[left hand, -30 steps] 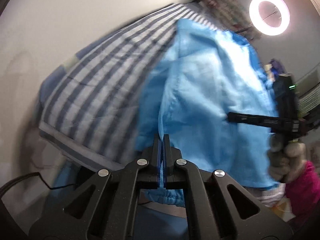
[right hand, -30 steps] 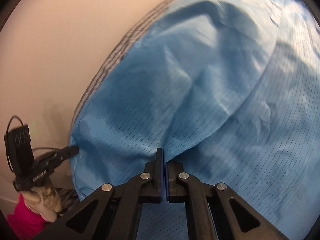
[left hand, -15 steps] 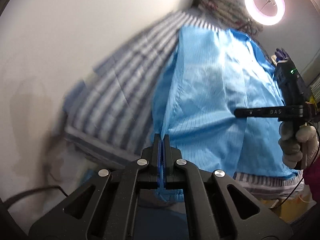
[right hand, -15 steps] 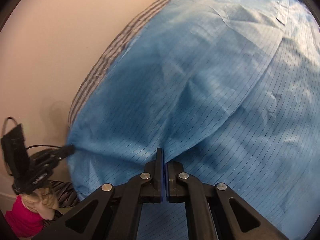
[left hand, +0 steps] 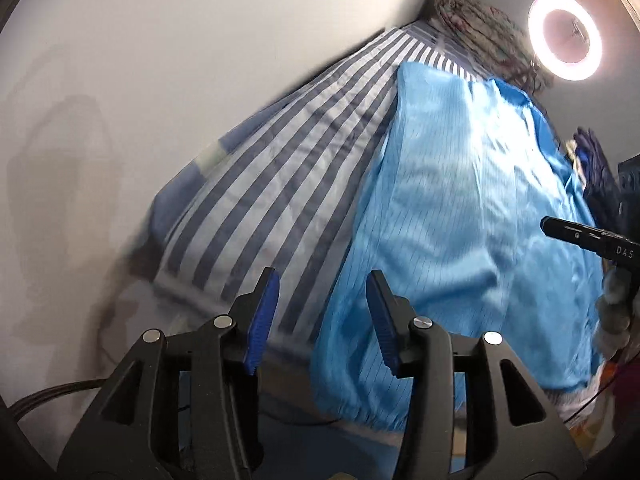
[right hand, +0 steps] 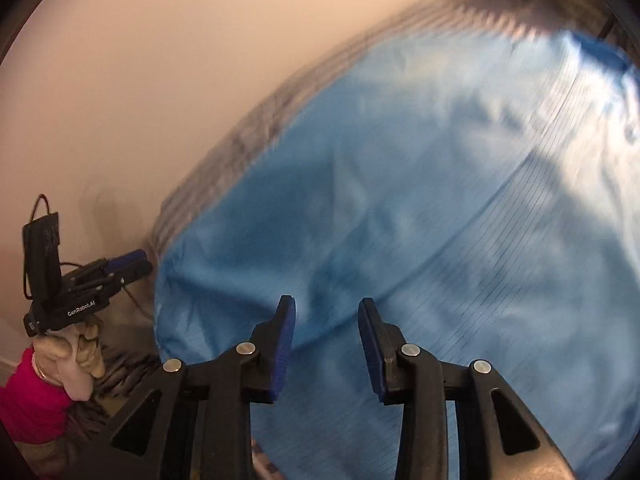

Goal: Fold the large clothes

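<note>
Nearest in the left wrist view: left gripper (left hand: 322, 312), fingers (left hand: 262, 316) apart after just opening, nothing pinched between the blue pads, only striped sheet and the edge of the blue garment (left hand: 460, 232) showing through the gap. Just beyond the fingers, the garment's gathered hem hanging over the near edge of the bed (left hand: 280, 184). Spread flat on the grey-and-white striped sheet, toward the right side of the bed, thin dark pinstripes across the cloth. Bare stripes to the left of the garment, running up to the plain wall (left hand: 160, 60). At the right edge of the garment, the right gripper (left hand: 560, 232) seen side-on, held in a pale glove (left hand: 616, 312); something dark blue lying just past it. At the far corner of the bed, a heap of patterned cloth (left hand: 480, 28), and beyond that a glowing ring light (left hand: 565, 42).

Right wrist view, blurred by motion: right gripper (right hand: 326, 334), fingers (right hand: 284, 344) likewise parted after just opening, no cloth caught, blue garment (right hand: 400, 200) lying below and filling most of the frame. Off the garment's left edge, left gripper (right hand: 128, 264) in a gloved hand (right hand: 78, 350), pink sleeve (right hand: 32, 400) below it.
</note>
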